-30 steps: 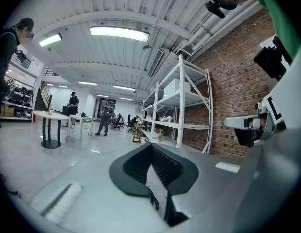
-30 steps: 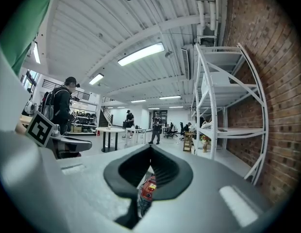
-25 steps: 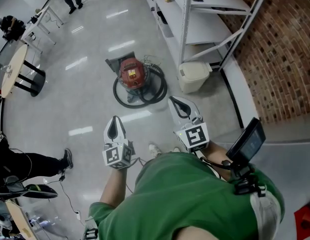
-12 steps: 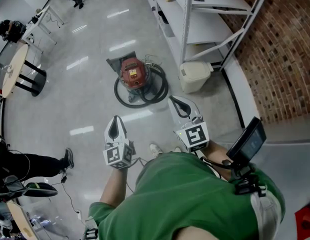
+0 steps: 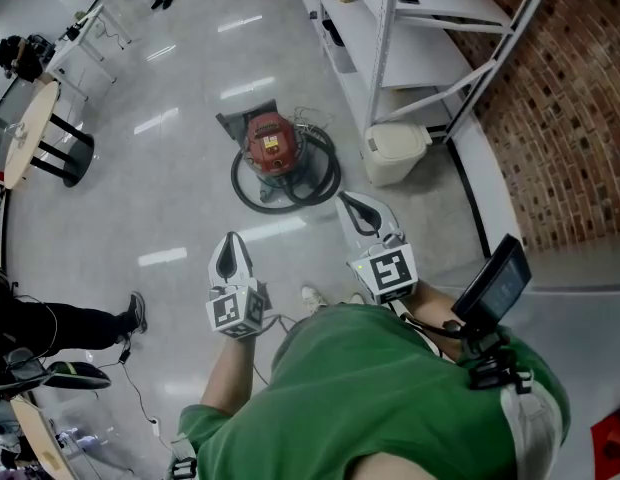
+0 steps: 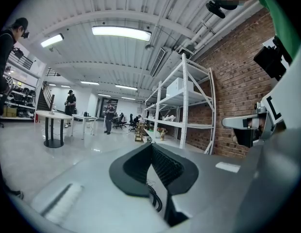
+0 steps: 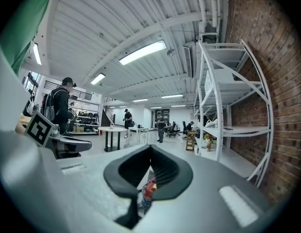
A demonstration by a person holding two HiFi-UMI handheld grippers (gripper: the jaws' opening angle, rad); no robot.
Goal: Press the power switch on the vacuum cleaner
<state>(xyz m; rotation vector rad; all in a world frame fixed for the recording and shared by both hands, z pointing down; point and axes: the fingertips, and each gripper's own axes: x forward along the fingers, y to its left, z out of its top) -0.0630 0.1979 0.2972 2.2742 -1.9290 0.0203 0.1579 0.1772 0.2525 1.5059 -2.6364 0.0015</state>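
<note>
The red vacuum cleaner point(image 5: 270, 142) stands on the glossy floor ahead of me, its black hose point(image 5: 302, 186) coiled round it. Both grippers hang at waist height, well short of it and touching nothing. In the head view my left gripper point(image 5: 228, 257) is shut with its jaws meeting at the tip, and my right gripper point(image 5: 364, 212) is shut too. Through the gap under the right gripper's point(image 7: 150, 147) jaws shows a bit of the red vacuum cleaner point(image 7: 149, 188). Under the left gripper's point(image 6: 151, 145) jaws shows a loop of black hose point(image 6: 155, 199). The power switch is too small to make out.
A white lidded bin point(image 5: 395, 153) stands right of the vacuum, beside a white shelving rack point(image 5: 410, 28) along a brick wall point(image 5: 560, 138). A round table point(image 5: 28, 133) and a person's legs point(image 5: 60, 326) lie at the left. Other people stand far off.
The head view has shifted slightly, so the vacuum and the bin sit a little further right. Both grippers hold the same pose.
</note>
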